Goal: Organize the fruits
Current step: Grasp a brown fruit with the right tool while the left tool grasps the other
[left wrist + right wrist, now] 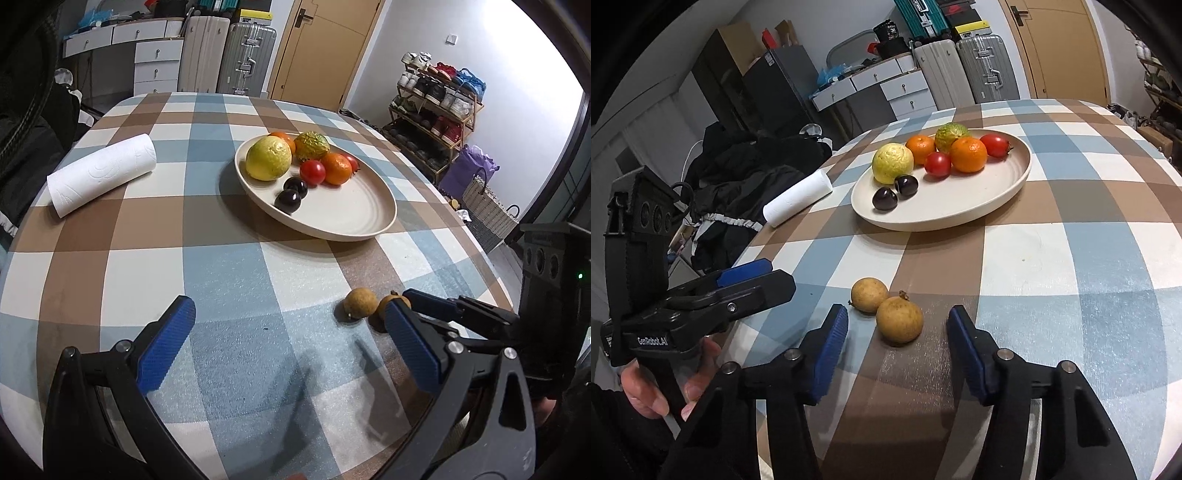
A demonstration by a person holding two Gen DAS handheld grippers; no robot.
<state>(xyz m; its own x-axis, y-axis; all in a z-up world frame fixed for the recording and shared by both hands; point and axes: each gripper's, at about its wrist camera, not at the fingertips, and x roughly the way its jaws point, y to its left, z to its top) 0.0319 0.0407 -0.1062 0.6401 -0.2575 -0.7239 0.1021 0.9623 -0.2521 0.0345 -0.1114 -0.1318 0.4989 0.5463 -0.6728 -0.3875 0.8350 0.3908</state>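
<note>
A cream plate (354,218) (1004,192) on the checked table holds a yellow-green citrus (268,158) (892,163), two oranges, two red tomatoes, a green-yellow fruit and two dark plums (288,200) (885,199). Two brown longans lie on the cloth in front of it: the nearer one (899,319) (384,302) sits between my right gripper's open fingers, the other (869,294) (360,302) just beyond and left. My right gripper (897,341) is open around the near longan, not touching it. My left gripper (291,345) is open and empty, left of the longans.
A paper towel roll (101,173) (798,201) lies left of the plate. Dark clothing is piled beyond the table's left edge (750,173). Suitcases, drawers and a door stand behind; a shoe rack (439,107) is at the right.
</note>
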